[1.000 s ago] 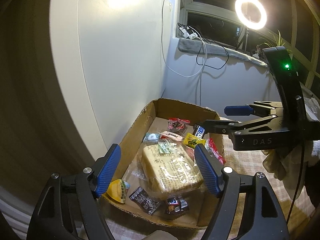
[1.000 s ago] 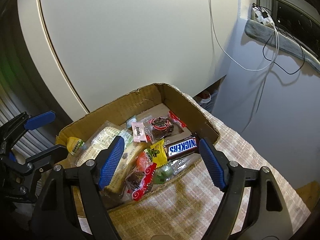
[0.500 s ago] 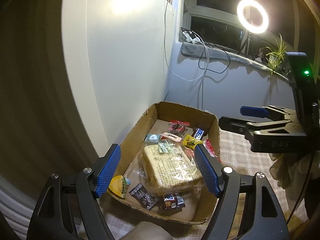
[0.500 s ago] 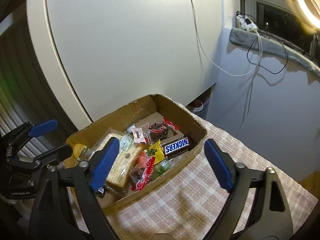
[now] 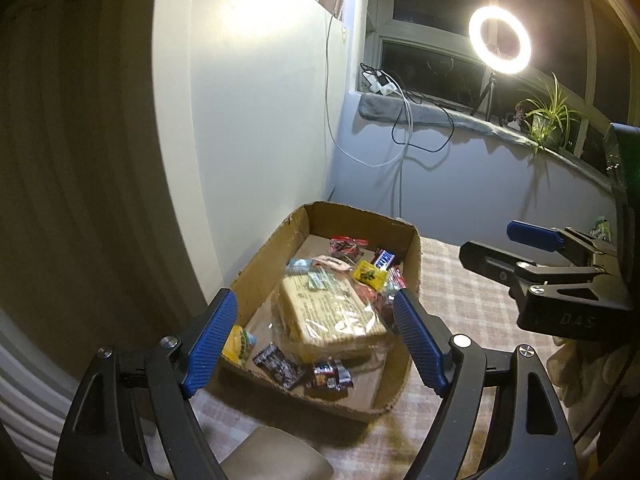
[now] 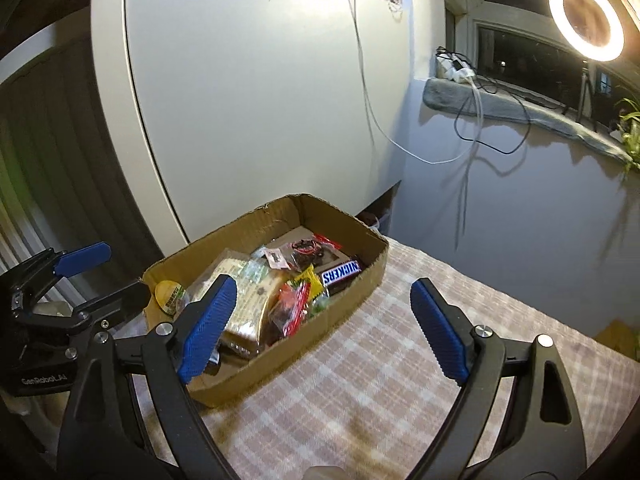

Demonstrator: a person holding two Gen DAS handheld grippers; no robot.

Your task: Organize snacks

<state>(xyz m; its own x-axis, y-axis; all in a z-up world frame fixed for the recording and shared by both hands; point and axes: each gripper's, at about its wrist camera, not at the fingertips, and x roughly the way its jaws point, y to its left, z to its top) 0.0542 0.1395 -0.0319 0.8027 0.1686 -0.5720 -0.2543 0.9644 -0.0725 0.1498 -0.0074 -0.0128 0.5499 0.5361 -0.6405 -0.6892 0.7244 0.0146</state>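
A shallow cardboard box [image 5: 256, 264] [image 6: 352, 296] sits on a checked tablecloth [image 6: 400, 380] and holds several snacks. A large wrapped bread pack [image 5: 332, 312] lies in the middle. A Snickers bar [image 6: 342, 272], a yellow candy [image 5: 370, 274] and a red packet [image 6: 294, 304] lie toward the far end, with a yellow round pack [image 5: 238, 342] at the near corner. My left gripper [image 5: 312, 300] hovers short of the box with its jaws opening and nothing between them. My right gripper [image 6: 322, 284] hangs open and empty beside the box.
A white panel stands close behind the box. A ring light [image 5: 500, 40], a plant [image 5: 548, 120] and dangling cables [image 6: 468, 128] line the window sill. Tablecloth stretches right of the box. A grey rounded seat [image 5: 272, 456] sits below the table's near edge.
Both grippers have drawn back and up from the box, so it looks smaller. The right one moved more and its jaws stand wider than a second ago.
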